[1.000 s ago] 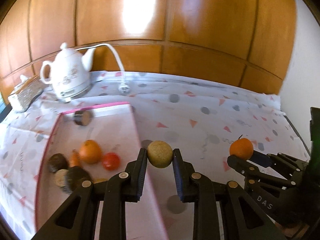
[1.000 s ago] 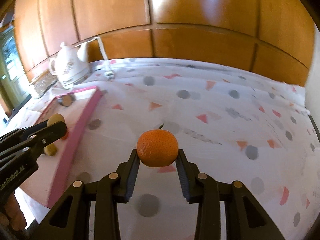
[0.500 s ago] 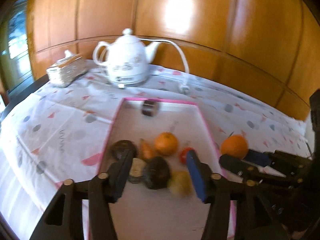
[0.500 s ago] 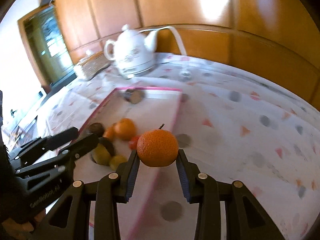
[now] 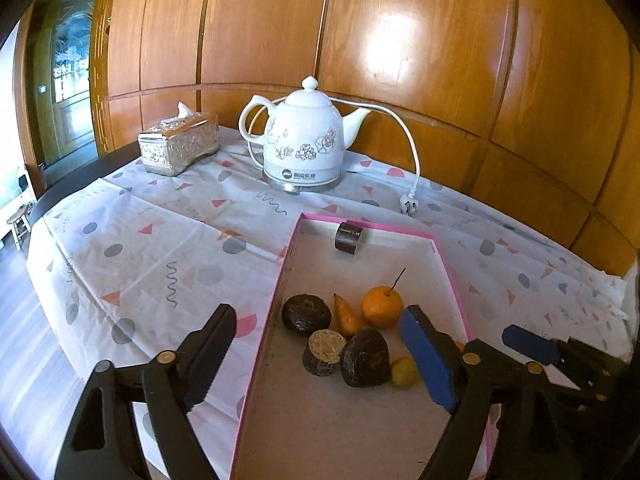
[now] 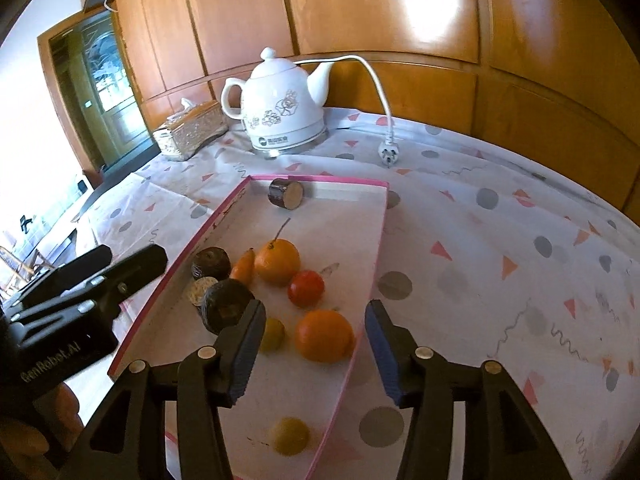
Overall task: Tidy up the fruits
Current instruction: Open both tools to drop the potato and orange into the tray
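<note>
A pink-rimmed white tray holds several fruits: a stemmed orange, a red tomato, a small pear-shaped orange fruit, dark brown lumps and small yellow fruits. My left gripper hangs over them, its jaws opening wide with nothing held. My right gripper is opening too. A second orange lies in the tray below its fingers with gaps on both sides. Each gripper shows in the other's view, the right and the left.
A white floral kettle with its cord and plug stands behind the tray, a silver tissue box to its left. A dark cylinder lies at the tray's far end. Wooden panels back the patterned tablecloth.
Both grippers swung left from the tablecloth to over the tray. The left let go of its tan round fruit and spread wide. The right let its orange go into the tray.
</note>
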Demonstrator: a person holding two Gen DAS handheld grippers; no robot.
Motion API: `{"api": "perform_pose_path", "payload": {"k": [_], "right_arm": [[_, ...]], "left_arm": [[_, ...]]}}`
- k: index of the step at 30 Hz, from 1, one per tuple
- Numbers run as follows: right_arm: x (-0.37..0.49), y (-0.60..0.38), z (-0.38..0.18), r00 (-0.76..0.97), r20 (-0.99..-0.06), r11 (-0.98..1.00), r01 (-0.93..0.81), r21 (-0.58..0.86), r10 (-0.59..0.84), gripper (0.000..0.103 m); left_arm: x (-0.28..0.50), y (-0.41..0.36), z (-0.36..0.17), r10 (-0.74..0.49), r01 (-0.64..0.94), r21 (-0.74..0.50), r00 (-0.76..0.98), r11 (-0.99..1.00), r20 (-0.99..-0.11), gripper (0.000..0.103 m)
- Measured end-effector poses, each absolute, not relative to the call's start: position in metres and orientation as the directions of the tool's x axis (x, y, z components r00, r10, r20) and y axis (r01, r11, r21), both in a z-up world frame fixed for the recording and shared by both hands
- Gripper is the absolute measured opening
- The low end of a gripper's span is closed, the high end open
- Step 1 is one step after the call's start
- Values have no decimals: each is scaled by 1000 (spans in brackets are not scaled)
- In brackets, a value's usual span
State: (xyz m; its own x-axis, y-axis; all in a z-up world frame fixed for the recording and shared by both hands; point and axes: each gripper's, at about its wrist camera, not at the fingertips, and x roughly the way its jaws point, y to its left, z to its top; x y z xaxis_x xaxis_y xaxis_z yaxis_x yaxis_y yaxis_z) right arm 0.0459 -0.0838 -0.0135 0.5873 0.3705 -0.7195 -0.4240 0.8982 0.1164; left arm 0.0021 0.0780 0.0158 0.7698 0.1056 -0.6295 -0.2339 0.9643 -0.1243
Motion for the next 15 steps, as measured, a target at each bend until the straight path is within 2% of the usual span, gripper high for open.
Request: {"api": "perform_pose_path", "payload": {"k": [6, 10, 15], "right_arm": [[34, -91, -12, 624, -704, 917, -387, 97, 338, 53], [28, -94, -10, 642, -692, 924, -369, 98, 329, 55], [22, -94, -9, 656, -684, 928, -362, 85, 319, 57]], "left_arm": [[-5, 73, 21, 110, -231, -120, 779, 965, -618, 94], [-10, 69, 24, 115, -229, -111, 782, 967, -613, 102], [-17, 66, 27, 118, -226, -106, 788, 968, -604, 103]]}}
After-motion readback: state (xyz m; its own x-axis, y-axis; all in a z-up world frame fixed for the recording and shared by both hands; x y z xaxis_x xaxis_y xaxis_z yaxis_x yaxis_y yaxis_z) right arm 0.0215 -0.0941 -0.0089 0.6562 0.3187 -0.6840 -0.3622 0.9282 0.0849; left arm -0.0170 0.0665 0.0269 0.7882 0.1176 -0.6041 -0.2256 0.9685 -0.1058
